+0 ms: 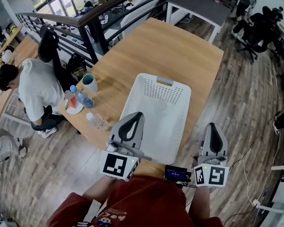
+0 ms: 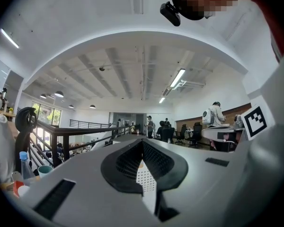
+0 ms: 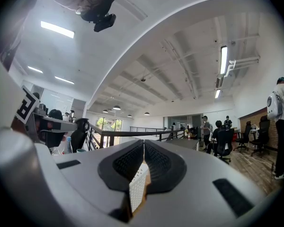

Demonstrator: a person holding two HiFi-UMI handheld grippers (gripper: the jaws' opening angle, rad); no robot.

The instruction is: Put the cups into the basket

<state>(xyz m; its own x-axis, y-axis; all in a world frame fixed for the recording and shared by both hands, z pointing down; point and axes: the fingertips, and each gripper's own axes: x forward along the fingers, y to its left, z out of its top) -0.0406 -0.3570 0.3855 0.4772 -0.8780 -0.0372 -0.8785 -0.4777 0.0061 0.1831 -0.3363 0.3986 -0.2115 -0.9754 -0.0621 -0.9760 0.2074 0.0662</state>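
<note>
A teal cup point(image 1: 89, 82) stands upright on the wooden table point(image 1: 180, 51), left of the white perforated basket point(image 1: 154, 94). It also shows low in the left gripper view, the cup point(image 2: 44, 170) being far off to the left. My left gripper point(image 1: 137, 114) hovers over the basket's near left rim, shut with nothing between its pads point(image 2: 142, 141). My right gripper point(image 1: 213, 126) hangs off the basket's near right corner, also shut and empty point(image 3: 144, 142). Both point level across the table. The basket looks empty inside.
A water bottle with a blue cap point(image 1: 81, 97), a white plate point(image 1: 74, 109) and a clear lying bottle point(image 1: 98, 121) sit near the table's left edge. A seated person point(image 1: 33, 89) is close beside that edge. A black railing point(image 1: 85, 20) runs behind.
</note>
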